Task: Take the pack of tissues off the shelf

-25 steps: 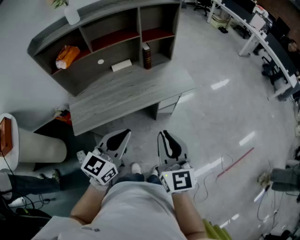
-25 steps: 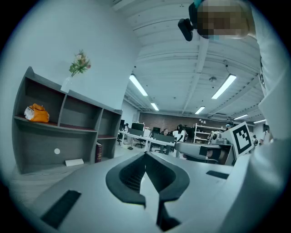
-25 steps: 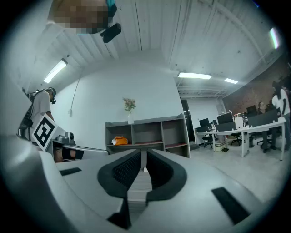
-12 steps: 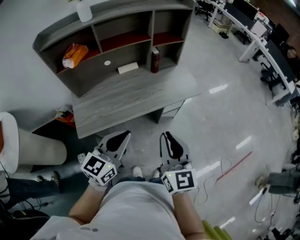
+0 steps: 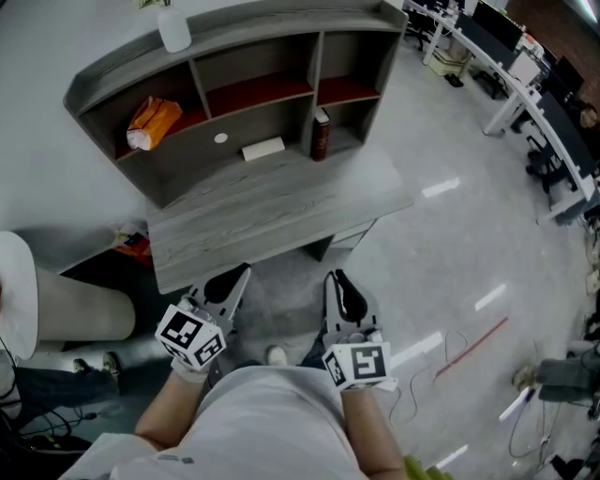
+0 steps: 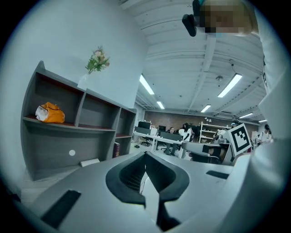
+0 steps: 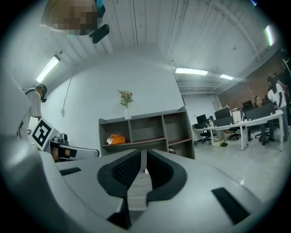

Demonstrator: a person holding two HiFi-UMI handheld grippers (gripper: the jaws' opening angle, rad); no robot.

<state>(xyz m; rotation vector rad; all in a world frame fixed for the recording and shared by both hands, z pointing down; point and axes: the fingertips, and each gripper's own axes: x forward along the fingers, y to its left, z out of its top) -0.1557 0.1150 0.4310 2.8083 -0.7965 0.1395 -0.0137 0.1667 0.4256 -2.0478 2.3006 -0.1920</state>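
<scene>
An orange soft pack point(image 5: 153, 123) lies in the left upper compartment of the grey shelf unit point(image 5: 234, 21), which stands on a grey desk point(image 5: 272, 216). The pack also shows in the left gripper view point(image 6: 51, 113) and the right gripper view point(image 7: 116, 139). My left gripper point(image 5: 241, 273) is shut and empty, its tip just over the desk's front edge. My right gripper point(image 5: 337, 278) is shut and empty beside it, short of the desk. Both are far from the pack.
A flat white box point(image 5: 263, 148) and a dark bottle-like thing point(image 5: 321, 134) sit on the desk under the shelves. A white vase point(image 5: 173, 28) stands on top. A white chair point(image 5: 56, 305) is at the left, office desks point(image 5: 525, 84) at the right, cables point(image 5: 450, 337) on the floor.
The desk and shelf have come nearer and lower in the head view. My left gripper has moved forward to the desk's edge; both grippers stay shut.
</scene>
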